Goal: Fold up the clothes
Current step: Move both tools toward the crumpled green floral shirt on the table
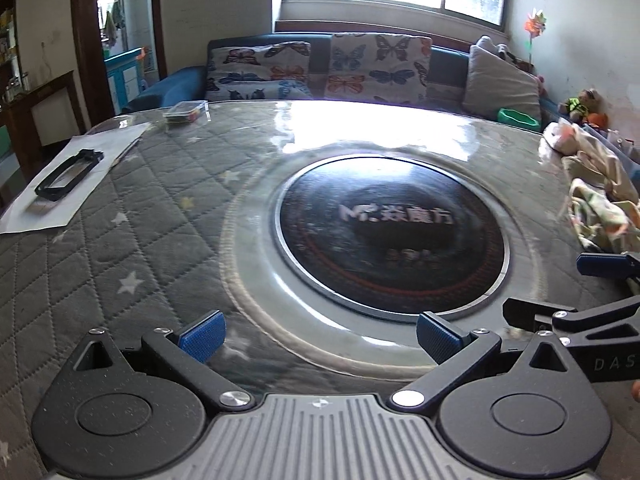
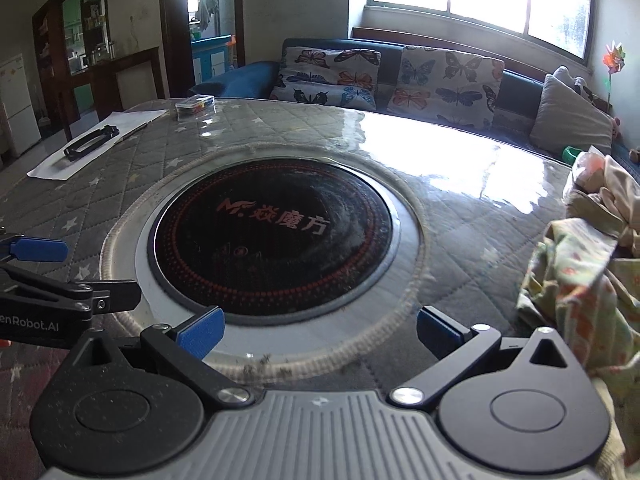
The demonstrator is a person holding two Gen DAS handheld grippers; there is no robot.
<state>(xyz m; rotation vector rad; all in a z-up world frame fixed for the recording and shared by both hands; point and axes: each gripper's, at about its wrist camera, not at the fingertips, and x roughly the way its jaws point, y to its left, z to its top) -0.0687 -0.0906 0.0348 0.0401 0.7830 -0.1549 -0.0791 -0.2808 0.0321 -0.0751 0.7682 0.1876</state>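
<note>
A heap of crumpled clothes, pale green and cream with orange prints, lies at the table's right edge; it also shows in the left wrist view. My left gripper is open and empty above the near edge of the round black cooktop. My right gripper is open and empty, just left of the clothes heap. The right gripper's blue pad shows at the right edge of the left wrist view, and the left gripper's blue pad shows at the left edge of the right wrist view.
The table has a grey quilted cover under clear plastic. A white sheet of paper with a black frame lies at the far left. A small clear box sits at the far edge. A sofa with butterfly cushions stands behind.
</note>
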